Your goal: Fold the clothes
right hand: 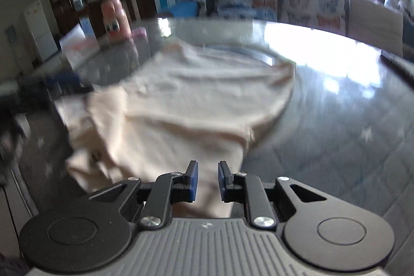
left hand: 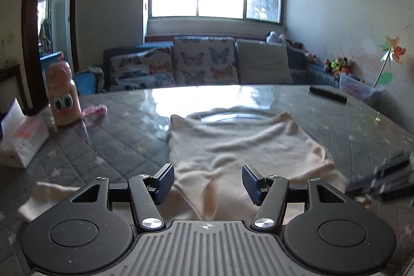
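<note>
A cream garment (left hand: pixel 233 144) lies spread on the glossy grey quilted table (left hand: pixel 108 136), wrinkled, with a wide curved opening at its far edge. My left gripper (left hand: pixel 208 184) hovers over its near edge, open and empty. In the right wrist view the same garment (right hand: pixel 181 100) fills the middle. My right gripper (right hand: pixel 207 181) is partly open over the garment's near corner, holding nothing. The blurred left gripper (right hand: pixel 49 89) shows at the left of that view.
A peach cartoon-face bottle (left hand: pixel 63 95), a pink item (left hand: pixel 95 112) and a tissue box (left hand: pixel 22 139) stand at the table's left. A dark remote (left hand: pixel 328 94) lies far right. A sofa with butterfly cushions (left hand: pixel 204 64) is behind the table.
</note>
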`<act>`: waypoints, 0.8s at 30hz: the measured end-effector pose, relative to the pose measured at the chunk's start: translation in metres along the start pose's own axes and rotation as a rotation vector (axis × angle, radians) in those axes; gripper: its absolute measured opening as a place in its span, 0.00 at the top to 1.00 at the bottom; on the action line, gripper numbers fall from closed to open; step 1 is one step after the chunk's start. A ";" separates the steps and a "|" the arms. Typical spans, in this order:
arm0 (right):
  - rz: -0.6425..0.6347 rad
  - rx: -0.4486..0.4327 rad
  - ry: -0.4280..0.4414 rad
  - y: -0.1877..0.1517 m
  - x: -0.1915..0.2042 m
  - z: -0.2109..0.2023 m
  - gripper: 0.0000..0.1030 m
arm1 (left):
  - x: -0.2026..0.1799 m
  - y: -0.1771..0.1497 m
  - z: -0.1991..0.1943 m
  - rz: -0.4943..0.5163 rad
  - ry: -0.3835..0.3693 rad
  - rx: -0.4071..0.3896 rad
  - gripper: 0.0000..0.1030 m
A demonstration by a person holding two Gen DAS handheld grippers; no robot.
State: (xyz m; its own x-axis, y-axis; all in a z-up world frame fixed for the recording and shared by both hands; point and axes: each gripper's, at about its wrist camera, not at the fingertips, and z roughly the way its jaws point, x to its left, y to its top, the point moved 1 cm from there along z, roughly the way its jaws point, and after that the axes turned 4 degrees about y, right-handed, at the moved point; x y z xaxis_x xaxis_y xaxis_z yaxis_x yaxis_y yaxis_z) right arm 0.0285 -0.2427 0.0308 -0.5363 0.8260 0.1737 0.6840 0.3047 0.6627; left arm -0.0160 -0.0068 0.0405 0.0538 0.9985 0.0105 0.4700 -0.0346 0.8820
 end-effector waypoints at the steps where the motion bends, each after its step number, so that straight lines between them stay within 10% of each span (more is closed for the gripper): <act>1: -0.007 0.010 -0.001 -0.004 -0.001 0.003 0.83 | 0.001 0.002 -0.002 0.000 -0.004 -0.003 0.40; 15: -0.236 -0.033 -0.029 0.037 -0.004 0.035 0.68 | -0.002 -0.025 0.018 0.024 -0.031 0.135 0.45; 24: -0.279 -0.044 -0.046 0.030 0.003 0.030 0.95 | -0.007 -0.028 0.024 0.047 -0.049 0.147 0.97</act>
State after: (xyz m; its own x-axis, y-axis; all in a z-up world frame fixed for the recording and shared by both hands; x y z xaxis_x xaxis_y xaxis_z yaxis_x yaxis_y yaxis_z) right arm 0.0629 -0.2170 0.0291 -0.6771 0.7341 -0.0518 0.4910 0.5031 0.7112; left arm -0.0084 -0.0139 0.0048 0.1198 0.9925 0.0241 0.5895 -0.0907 0.8027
